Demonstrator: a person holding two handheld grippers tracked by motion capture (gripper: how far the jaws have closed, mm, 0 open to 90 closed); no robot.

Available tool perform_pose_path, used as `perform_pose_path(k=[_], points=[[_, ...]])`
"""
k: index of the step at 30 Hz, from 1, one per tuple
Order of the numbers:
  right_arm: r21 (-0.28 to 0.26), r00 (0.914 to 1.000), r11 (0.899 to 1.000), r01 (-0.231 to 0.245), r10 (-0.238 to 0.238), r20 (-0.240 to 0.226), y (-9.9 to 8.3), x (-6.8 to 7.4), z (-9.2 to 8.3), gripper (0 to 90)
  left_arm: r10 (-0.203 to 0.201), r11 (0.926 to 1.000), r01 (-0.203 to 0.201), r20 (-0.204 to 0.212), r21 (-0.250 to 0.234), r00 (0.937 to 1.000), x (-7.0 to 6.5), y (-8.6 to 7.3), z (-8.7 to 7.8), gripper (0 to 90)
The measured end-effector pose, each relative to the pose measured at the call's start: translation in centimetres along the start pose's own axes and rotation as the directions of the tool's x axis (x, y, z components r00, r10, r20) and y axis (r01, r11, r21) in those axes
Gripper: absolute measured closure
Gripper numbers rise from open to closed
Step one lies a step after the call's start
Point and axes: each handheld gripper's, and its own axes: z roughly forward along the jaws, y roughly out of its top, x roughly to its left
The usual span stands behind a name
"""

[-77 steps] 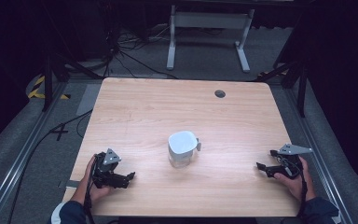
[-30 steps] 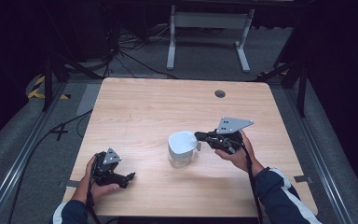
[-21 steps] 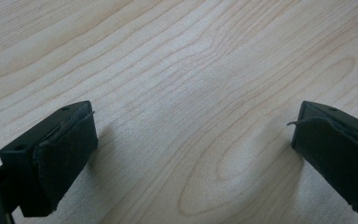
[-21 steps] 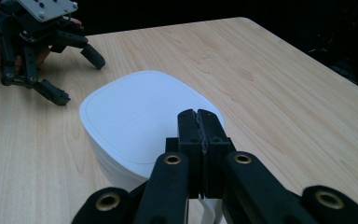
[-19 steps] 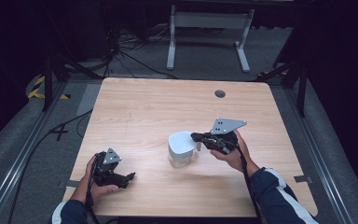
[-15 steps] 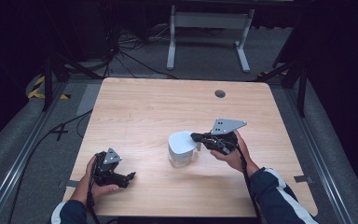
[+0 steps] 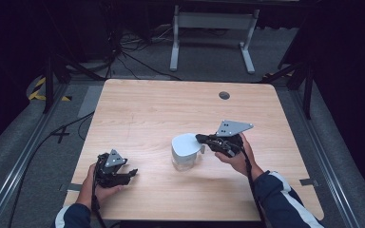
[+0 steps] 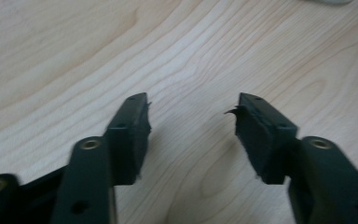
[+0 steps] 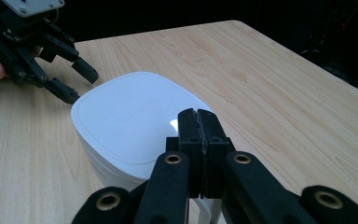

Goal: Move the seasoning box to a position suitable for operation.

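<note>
Near table [image 7: 152, 104] centre, slightly toward 5 o'clock, sits a white upside-down mug [image 7: 185, 151], smooth glossy ceramic w/ rounded-square base. Right gripper [image 7: 203, 138] at its 3 o'clock, fingers together by the handle. Left gripper [image 7: 132, 173] at 8 o'clock, well apart; fingers [image 8: 131, 135] just closing, apart, nothing betw. them, over pale wood grain.
</note>
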Motion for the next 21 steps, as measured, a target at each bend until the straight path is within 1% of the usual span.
perform_pose_path(k=[1,2,3,4,5,6,7,8,9,11,12,13,15,16,17,19,21], points=[[0.000,1.0000,1.000,0.000,0.000,0.000,0.0,0.0,0.0,90.0,0.000,1.0000,0.000,0.000,0.000,1.0000,0.0,0.0,0.0,53.4],[-0.001,1.0000,1.000,0.004,-0.004,0.002,0.0,0.0,0.0,90.0,0.010,0.9998,-0.010,0.000,-0.015,1.0000,-0.1,0.2,-0.1,53.4],[0.000,1.0000,1.000,0.008,-0.008,0.004,0.0,0.0,0.0,90.0,0.016,0.9992,-0.016,0.004,-0.036,0.9999,-0.2,0.6,-0.3,57.6],[0.000,1.0000,1.000,0.008,-0.008,0.004,0.0,0.0,0.0,90.0,0.018,0.9986,-0.018,0.007,-0.049,0.9998,-0.3,0.9,-0.4,66.0],[0.000,1.0000,1.000,0.007,-0.007,0.005,0.0,0.0,0.0,90.0,0.044,0.9973,-0.043,0.004,-0.060,0.9990,-0.5,1.3,-0.5,66.0],[0.001,1.0000,1.000,0.004,-0.004,0.005,0.0,0.0,0.0,90.0,0.052,0.9962,-0.052,0.003,-0.071,0.9986,-0.7,1.7,-0.6,71.7],[0.001,1.0000,1.000,0.002,-0.002,0.010,0.0,-0.1,0.0,90.0,0.095,0.9925,-0.096,-0.013,-0.076,0.9953,-1.1,2.6,-0.7,81.3],[0.001,1.0000,1.000,0.002,-0.002,0.010,0.0,-0.1,0.0,90.0,0.095,0.9925,-0.096,-0.013,-0.076,0.9953,-1.1,2.6,-0.7,83.9],[-0.004,1.0000,1.000,0.001,-0.001,0.010,-0.1,-0.1,0.0,90.0,0.109,0.9882,-0.109,0.002,-0.108,0.9940,-1.3,3.2,-0.9,88.9],[0.000,0.9999,1.000,0.000,0.000,0.010,0.0,-0.1,0.0,90.0,0.127,0.9842,-0.125,0.015,-0.126,0.9917,-1.6,4.0,-0.9,89.9],[-0.001,0.9999,1.000,0.002,-0.002,0.011,0.0,-0.1,0.0,90.0,0.127,0.9842,-0.125,0.015,-0.126,0.9917,-1.6,4.0,-0.9,89.9],[-0.002,1.0000,1.000,-0.001,0.001,0.009,-0.1,-0.1,0.0,90.0,0.139,0.9812,-0.134,0.026,-0.139,0.9899,-2.0,4.7,-0.8,89.9],[-0.003,1.0000,1.000,-0.001,0.001,0.009,-0.1,-0.2,0.0,90.0,0.147,0.9792,-0.140,0.034,-0.147,0.9886,-2.4,5.3,-0.6,89.8],[-0.002,1.0000,1.000,0.000,0.000,0.009,-0.1,-0.2,0.0,90.0,0.158,0.9766,-0.151,0.035,-0.153,0.9868,-2.6,5.7,-0.5,89.8],[0.000,0.9999,1.000,0.002,-0.002,0.010,-0.1,-0.2,0.0,90.0,0.158,0.9753,-0.150,0.041,-0.162,0.9865,-2.9,6.0,-0.4,89.7],[0.004,0.9999,1.000,0.000,0.000,0.012,-0.1,-0.2,-0.1,90.0,0.174,0.9695,-0.164,0.044,-0.182,0.9837,-3.4,6.6,-0.3,89.6],[0.006,0.9999,1.000,-0.004,0.004,0.015,-0.1,-0.2,-0.1,90.0,0.183,0.9667,-0.169,0.055,-0.192,0.9817,-4.0,7.2,-0.3,89.4]])
